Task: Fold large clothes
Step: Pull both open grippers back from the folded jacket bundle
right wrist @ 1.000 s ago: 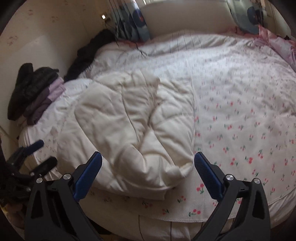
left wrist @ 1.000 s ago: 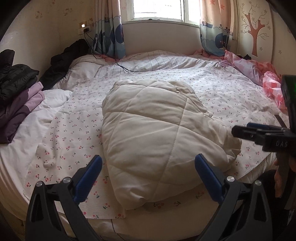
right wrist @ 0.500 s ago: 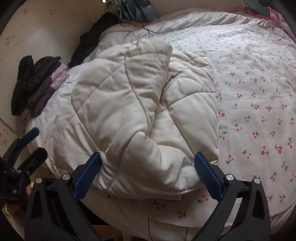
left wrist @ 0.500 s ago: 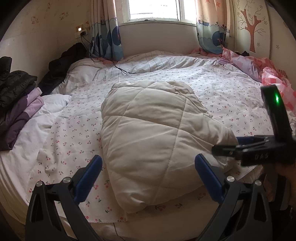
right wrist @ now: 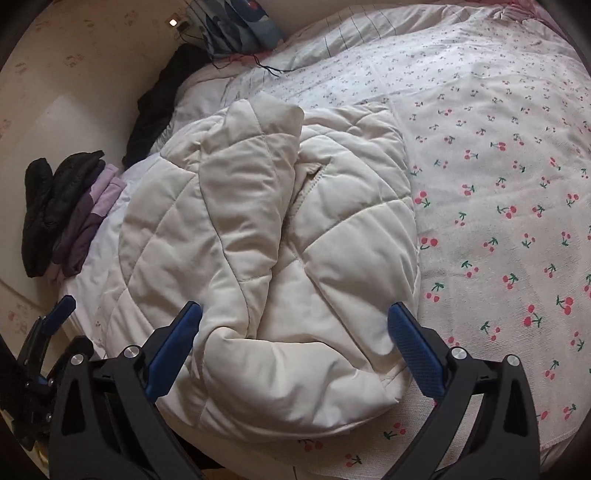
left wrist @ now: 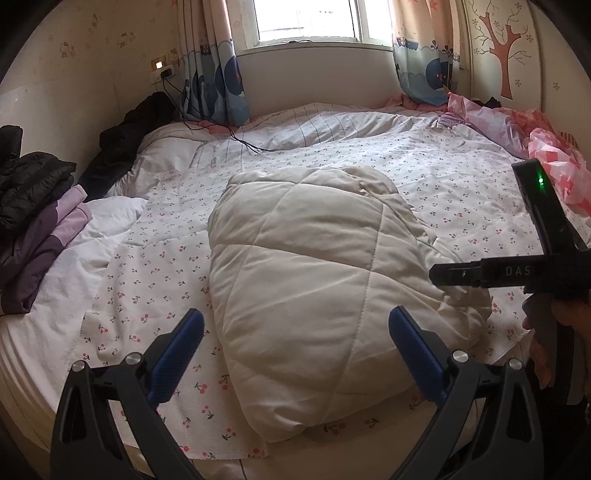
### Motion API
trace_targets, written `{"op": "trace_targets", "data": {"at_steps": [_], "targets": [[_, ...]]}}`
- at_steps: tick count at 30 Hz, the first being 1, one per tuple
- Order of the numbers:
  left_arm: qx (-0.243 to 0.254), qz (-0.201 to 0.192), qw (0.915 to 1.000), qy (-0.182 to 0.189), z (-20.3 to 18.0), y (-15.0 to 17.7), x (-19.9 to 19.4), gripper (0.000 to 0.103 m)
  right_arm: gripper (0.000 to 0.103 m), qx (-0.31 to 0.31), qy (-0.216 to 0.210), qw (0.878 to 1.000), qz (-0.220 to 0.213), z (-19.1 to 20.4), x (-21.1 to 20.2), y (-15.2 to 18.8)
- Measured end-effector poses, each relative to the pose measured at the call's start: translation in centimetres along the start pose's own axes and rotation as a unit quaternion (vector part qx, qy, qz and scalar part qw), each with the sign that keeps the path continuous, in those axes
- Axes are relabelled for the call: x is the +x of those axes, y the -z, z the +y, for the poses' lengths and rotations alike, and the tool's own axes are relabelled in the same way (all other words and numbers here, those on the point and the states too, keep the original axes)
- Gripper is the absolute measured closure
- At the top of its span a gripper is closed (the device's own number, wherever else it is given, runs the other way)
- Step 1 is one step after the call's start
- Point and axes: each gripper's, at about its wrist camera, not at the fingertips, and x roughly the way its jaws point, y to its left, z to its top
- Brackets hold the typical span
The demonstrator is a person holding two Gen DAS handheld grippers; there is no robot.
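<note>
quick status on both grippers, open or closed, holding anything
Left gripper: open, holding nothing, above the cream quilted jacket.
Right gripper: open, holding nothing, jaws straddling the jacket's near edge.

A bed [left wrist: 424, 177] is seen filling most of both views, covered by a white sheet [right wrist: 498, 184] printed with small red cherries. A striped white duvet [left wrist: 332, 123] is bunched along the far edge. A window [left wrist: 306, 18] is set at top centre of the left view; daylight is admitted through it. Patterned curtains [left wrist: 214, 74] are hung on either side. The walls are papered in pale cream; a tree decal [left wrist: 504, 44] is fixed at upper right. A wall socket [left wrist: 162, 68] with a lit indicator is noted at upper left, and a black cable [left wrist: 236, 136] is trailed from it onto the bed. Pink bedding [left wrist: 517, 125] is heaped at right.
</note>
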Motion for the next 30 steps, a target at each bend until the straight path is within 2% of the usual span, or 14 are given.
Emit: {"op": "trace_targets", "data": {"at_steps": [6, 9, 11, 16, 19, 23, 25, 30], "targets": [[0.001, -0.010, 0.9999, 0.007, -0.4, -0.3, -1.2, 0.007, 0.007, 0.003, -0.003, 1.000, 0.008, 0.0, -0.3, 1.0], [0.000, -0.012, 0.9999, 0.009, -0.6, -0.2, -2.1, 0.007, 0.007, -0.021, 0.035, 0.999, -0.021, 1.3, -2.3, 1.9], [-0.005, -0.009, 0.9998, 0.016, -0.6, -0.2, -2.8, 0.007, 0.007, -0.060, 0.071, 0.994, -0.050, 3.3, -4.2, 3.0], [-0.024, 0.000, 0.9995, 0.023, -0.5, 0.1, -3.9, 0.007, 0.007, -0.149, 0.140, 0.975, -0.083, 8.4, -7.5, 6.2], [-0.046, 0.014, 0.9985, 0.027, -0.2, 0.4, -4.3, 0.007, 0.007, -0.163, 0.162, 0.971, -0.068, 9.9, -7.8, 7.4], [-0.076, 0.044, 0.9954, 0.038, 0.2, 0.8, -4.5, 0.007, 0.007, -0.137, 0.176, 0.974, -0.035, 10.4, -8.2, 7.7], [-0.089, 0.062, 0.9932, 0.042, 0.5, 1.0, -4.3, 0.007, 0.007, -0.119, 0.165, 0.979, -0.016, 10.5, -8.3, 7.7], [-0.104, 0.088, 0.9902, 0.033, 0.8, 1.3, -4.5, 0.007, 0.007, -0.138, 0.198, 0.970, -0.040, 11.9, -9.8, 8.2]]}}
